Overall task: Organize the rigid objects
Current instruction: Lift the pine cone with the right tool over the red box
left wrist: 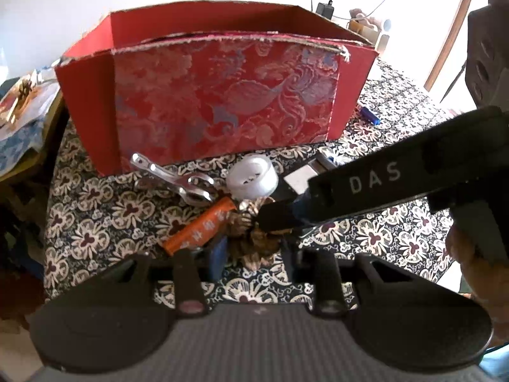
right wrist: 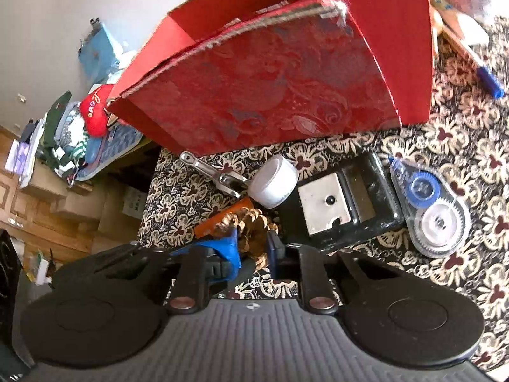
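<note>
I hold two tongs over the worktop (left wrist: 95, 210), which has a black cloth with pale flowers. The pine cone (right wrist: 251, 222) lies in the lower middle of both views, just in front of a big red box (left wrist: 222, 95) that fills the upper part.

My right tongs (right wrist: 251, 245) are closed on the pine cone; one blue pad is on each side of it and both touch its scales. In the left wrist view these right tongs (left wrist: 276, 219) come in from the right edge, with the tip at the cone.

My left tongs (left wrist: 256, 251) are narrow, with the same cone between the fingers. I cannot tell if their pads press on it.

Just left of the cone lies an orange tube (left wrist: 200, 226). Above it are a shiny metal clipper (left wrist: 178, 178) and a white tape roll (left wrist: 251, 178), near the box wall. In the right wrist view a black box with a metal plate (right wrist: 337, 203) sits right of the cone, and a clear correction tape dispenser (right wrist: 429, 203) lies just beside that box.
</note>
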